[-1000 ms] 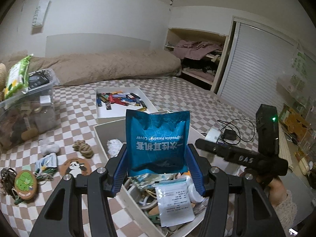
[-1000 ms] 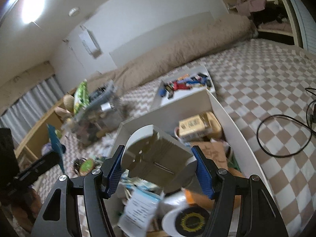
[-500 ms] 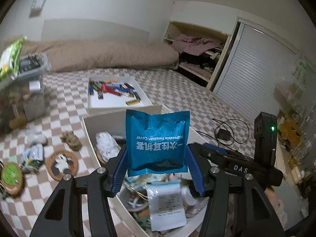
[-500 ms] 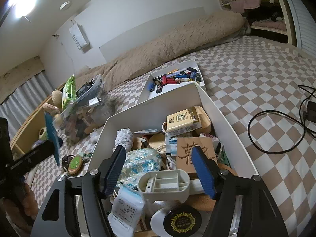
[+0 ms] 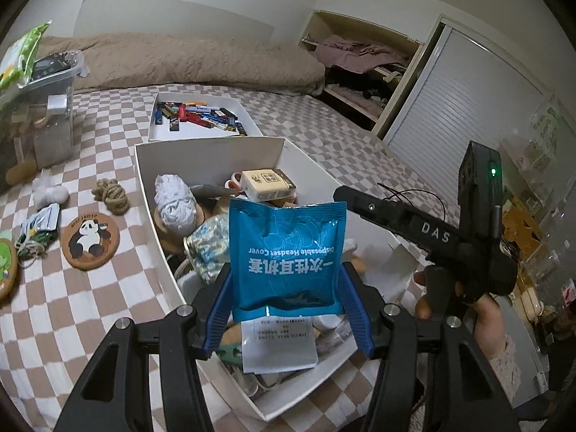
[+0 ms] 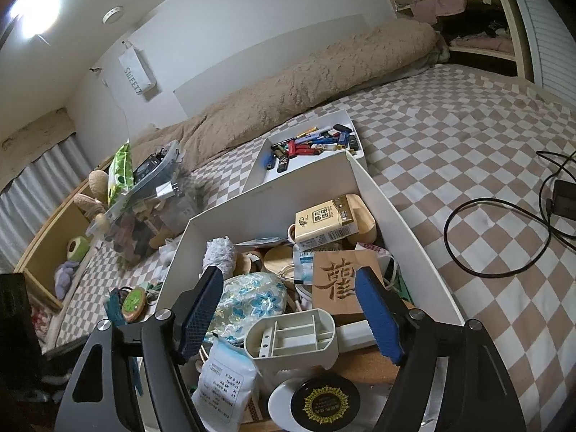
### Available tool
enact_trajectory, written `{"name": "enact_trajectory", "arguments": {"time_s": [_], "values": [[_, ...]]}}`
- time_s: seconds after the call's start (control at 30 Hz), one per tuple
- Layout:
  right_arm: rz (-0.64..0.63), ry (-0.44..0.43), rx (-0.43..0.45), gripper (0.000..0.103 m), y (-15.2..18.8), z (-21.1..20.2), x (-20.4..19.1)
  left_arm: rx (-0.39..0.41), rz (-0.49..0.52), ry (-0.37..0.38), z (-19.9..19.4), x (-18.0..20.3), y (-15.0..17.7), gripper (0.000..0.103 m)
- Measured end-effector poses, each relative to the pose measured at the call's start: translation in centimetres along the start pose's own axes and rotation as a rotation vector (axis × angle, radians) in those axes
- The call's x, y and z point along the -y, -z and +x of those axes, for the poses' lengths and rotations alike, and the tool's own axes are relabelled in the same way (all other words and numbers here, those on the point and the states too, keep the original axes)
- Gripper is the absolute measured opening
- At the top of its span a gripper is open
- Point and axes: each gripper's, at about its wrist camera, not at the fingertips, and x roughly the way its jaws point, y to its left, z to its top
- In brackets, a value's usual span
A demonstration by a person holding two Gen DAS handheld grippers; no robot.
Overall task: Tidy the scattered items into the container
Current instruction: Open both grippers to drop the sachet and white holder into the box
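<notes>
My left gripper (image 5: 286, 288) is shut on a blue foil packet (image 5: 288, 248), held upright just above the crammed white box (image 5: 208, 160). My right gripper (image 6: 289, 280) hangs over the near end of the same box (image 6: 259, 208), its jaws opening. A white plastic holder (image 6: 291, 334) lies on the pile below them, free of both pads. On the checked cover left of the box lie a panda coaster (image 5: 89, 236), a rope knot (image 5: 109, 194), small packets (image 5: 39, 223) and a green coaster (image 6: 135, 302).
A shallow white tray (image 5: 201, 134) of lighters and batteries sits just behind the box. A clear bin (image 5: 43, 115) full of things stands at far left. A black cable (image 6: 504, 216) loops on the cover to the right. A brown duvet (image 5: 180, 61) lines the back.
The left gripper has sunk with the packet toward the box. The right gripper has let go of the white holder, which now lies in the box, and its jaws have spread.
</notes>
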Motion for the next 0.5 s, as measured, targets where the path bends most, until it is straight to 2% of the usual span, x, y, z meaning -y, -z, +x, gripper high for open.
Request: {"name": "enact_trajectory", "arguments": {"time_s": [0.3, 0.5], "values": [[-0.015, -0.006, -0.007, 0.076, 0.1, 0.1, -0.6, -0.031, 0.005, -0.029, 0.8, 0.2, 2.0, 0.057], [-0.032, -0.005, -0.016, 0.076, 0.2, 0.3, -1.0, -0.02, 0.04, -0.091, 0.9, 0.2, 2.6, 0.057]]}}
